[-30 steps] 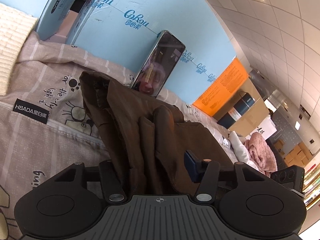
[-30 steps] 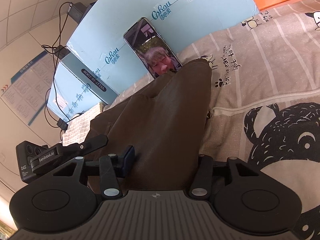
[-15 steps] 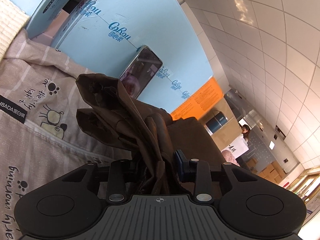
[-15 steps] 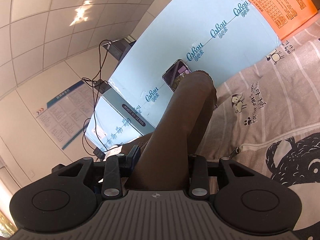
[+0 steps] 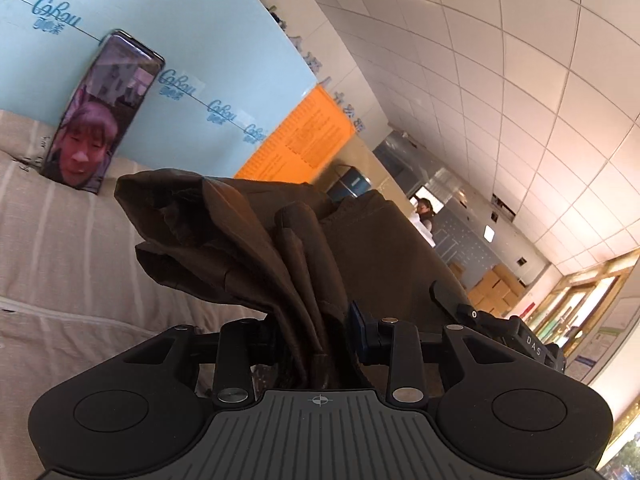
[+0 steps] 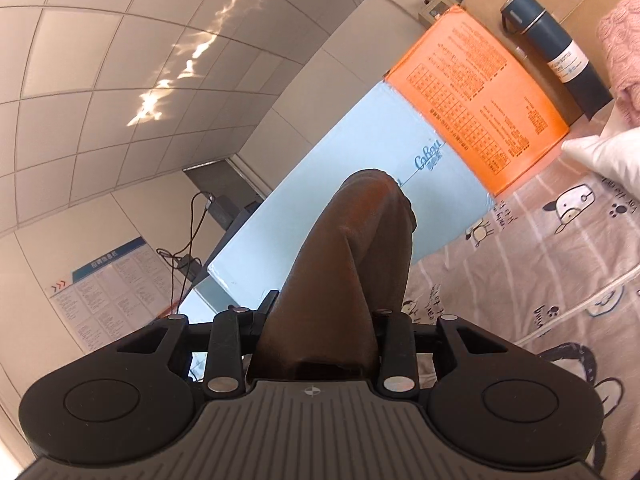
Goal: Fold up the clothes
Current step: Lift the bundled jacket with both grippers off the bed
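Observation:
A dark brown garment [image 5: 240, 240] hangs bunched in folds above the printed bed cover [image 5: 60, 264]. My left gripper [image 5: 314, 336] is shut on a gathered edge of it, and the cloth fills the gap between the pads. In the right wrist view the same brown garment [image 6: 360, 232] rises as a smooth fold from my right gripper [image 6: 320, 320], which is shut on it. The right gripper's black body [image 5: 520, 340] shows at the right of the left wrist view, close beside the cloth. Both grippers point about level.
A phone [image 5: 100, 116] with a lit screen leans on the light blue box [image 5: 180, 40]. Beside it stands an orange box [image 6: 480, 88]. A dark blue flask [image 6: 560, 52], pink knitwear [image 6: 620, 40] and a white cloth [image 6: 608, 152] lie at the far right.
Both grippers closed tighter on the brown garment, lifted it off the cover and swung to the right. Both views now tilt up toward the ceiling.

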The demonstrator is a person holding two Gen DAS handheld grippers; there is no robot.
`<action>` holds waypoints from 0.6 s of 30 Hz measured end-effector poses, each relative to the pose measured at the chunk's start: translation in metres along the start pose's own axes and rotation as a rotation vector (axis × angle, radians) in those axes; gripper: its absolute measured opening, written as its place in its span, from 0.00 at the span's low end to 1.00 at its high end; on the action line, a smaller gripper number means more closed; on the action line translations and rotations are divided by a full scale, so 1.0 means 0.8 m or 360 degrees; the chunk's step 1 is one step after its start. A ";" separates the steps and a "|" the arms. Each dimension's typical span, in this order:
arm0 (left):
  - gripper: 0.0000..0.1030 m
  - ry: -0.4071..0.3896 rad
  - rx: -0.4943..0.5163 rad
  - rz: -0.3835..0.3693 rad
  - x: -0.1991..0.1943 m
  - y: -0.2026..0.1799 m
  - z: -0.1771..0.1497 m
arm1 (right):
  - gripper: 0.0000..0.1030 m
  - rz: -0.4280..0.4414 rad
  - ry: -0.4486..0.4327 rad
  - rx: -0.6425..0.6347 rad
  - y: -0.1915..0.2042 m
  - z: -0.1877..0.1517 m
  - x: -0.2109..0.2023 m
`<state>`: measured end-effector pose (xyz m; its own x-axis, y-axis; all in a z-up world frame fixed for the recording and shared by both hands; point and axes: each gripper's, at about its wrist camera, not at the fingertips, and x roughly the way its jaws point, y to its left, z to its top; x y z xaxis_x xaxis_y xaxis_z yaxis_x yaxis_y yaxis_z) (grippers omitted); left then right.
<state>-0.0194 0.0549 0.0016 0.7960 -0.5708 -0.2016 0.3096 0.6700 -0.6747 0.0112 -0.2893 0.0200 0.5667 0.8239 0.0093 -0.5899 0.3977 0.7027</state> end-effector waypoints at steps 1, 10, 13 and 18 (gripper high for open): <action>0.31 0.0024 0.0014 -0.0023 0.016 -0.006 -0.001 | 0.30 -0.0019 -0.0052 -0.0002 -0.005 0.008 -0.014; 0.31 0.0034 0.0276 -0.0184 0.193 -0.102 0.006 | 0.29 -0.0274 -0.0513 -0.0026 -0.058 0.097 -0.113; 0.31 0.0003 0.0306 -0.0212 0.252 -0.131 -0.001 | 0.29 -0.0384 -0.0692 -0.0040 -0.083 0.148 -0.135; 0.31 0.0005 0.0372 -0.0200 0.329 -0.171 -0.018 | 0.29 -0.0497 -0.0914 0.0053 -0.135 0.201 -0.144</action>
<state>0.1402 -0.1939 0.0310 0.7422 -0.6576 -0.1292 0.5179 0.6852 -0.5122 0.1022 -0.4921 0.0577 0.9311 0.3212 0.1730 -0.3346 0.5630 0.7556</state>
